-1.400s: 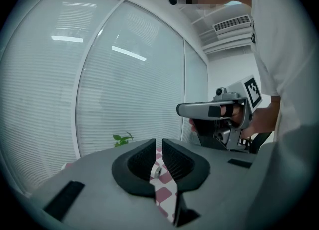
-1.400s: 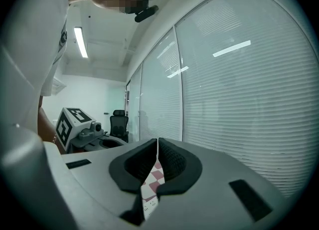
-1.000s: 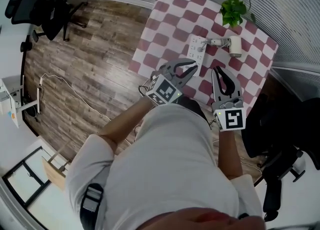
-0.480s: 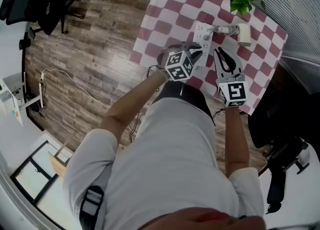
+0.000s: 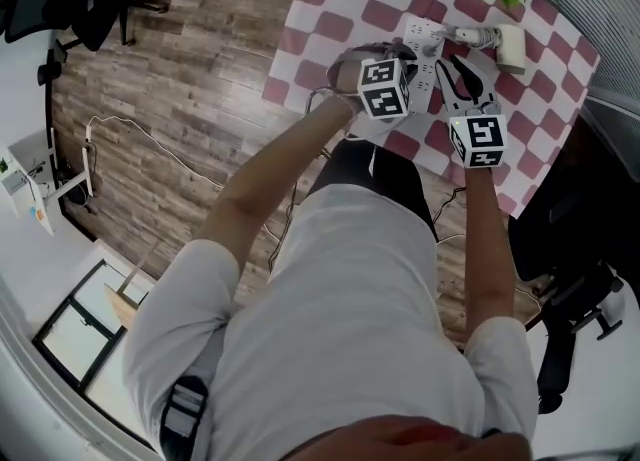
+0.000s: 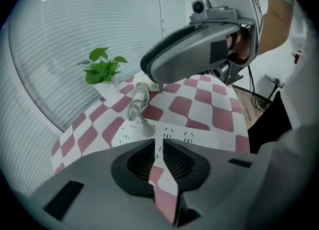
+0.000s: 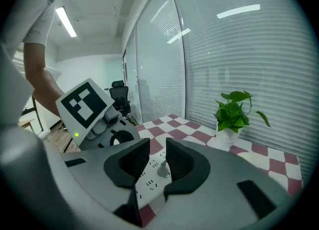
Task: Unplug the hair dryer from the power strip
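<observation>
My right gripper (image 7: pixel 157 149) jaws just opened, empty, lined up on the hair dryer plug (image 7: pixel 162 169), still seated in the power strip (image 7: pixel 152 183). My left gripper (image 6: pixel 163 144) is a slit apart, empty. Risk: an unpinned strip lifts with the plug.

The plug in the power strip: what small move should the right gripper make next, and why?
Probably ease the right gripper forward until its pads flank the plug, then close. Its jaws have just been opening and stand apart; the plug, seated in the power strip, shows through the gap but is not touched yet.
</observation>
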### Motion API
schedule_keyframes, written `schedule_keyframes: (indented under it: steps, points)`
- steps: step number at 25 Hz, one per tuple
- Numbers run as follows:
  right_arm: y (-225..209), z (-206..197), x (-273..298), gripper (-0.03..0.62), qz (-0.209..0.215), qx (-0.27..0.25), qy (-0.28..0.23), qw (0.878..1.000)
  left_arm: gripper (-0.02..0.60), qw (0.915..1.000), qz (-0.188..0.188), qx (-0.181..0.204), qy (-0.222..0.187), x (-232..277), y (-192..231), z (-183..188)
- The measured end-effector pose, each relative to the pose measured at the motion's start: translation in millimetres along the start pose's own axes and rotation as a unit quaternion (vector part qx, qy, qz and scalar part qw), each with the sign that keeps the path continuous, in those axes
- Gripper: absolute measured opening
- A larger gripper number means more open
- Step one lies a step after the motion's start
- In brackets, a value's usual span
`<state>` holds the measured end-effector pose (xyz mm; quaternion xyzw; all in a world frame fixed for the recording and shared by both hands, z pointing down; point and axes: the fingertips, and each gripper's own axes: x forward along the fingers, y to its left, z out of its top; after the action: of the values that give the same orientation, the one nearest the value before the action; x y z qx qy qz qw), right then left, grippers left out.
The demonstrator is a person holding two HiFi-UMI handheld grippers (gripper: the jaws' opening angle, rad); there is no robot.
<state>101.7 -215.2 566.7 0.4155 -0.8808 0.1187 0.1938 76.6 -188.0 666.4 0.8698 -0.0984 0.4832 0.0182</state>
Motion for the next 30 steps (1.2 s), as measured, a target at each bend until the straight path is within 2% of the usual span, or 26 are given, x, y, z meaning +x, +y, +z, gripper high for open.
schedule_keyframes:
  steps: [10,16,30]
  points:
    - [-2.6,-35.1,34.6,0.12,0.006,0.012,0.036,0.999,0.038,0.9989,-0.023,0.02,0.035,15.9,9.7,-6.5]
    - [-2.6,-54.9,50.8,0.132,0.009,0.024,0.056,0.998,0.038,0.998,-0.022,0.031,0.051,24.4,10.9,-11.8]
    - [-3.5,-59.0,52.0,0.135,-0.007,0.024,0.042,0.999,0.038,0.9972,-0.037,0.03,0.057,27.8,9.9,-13.6]
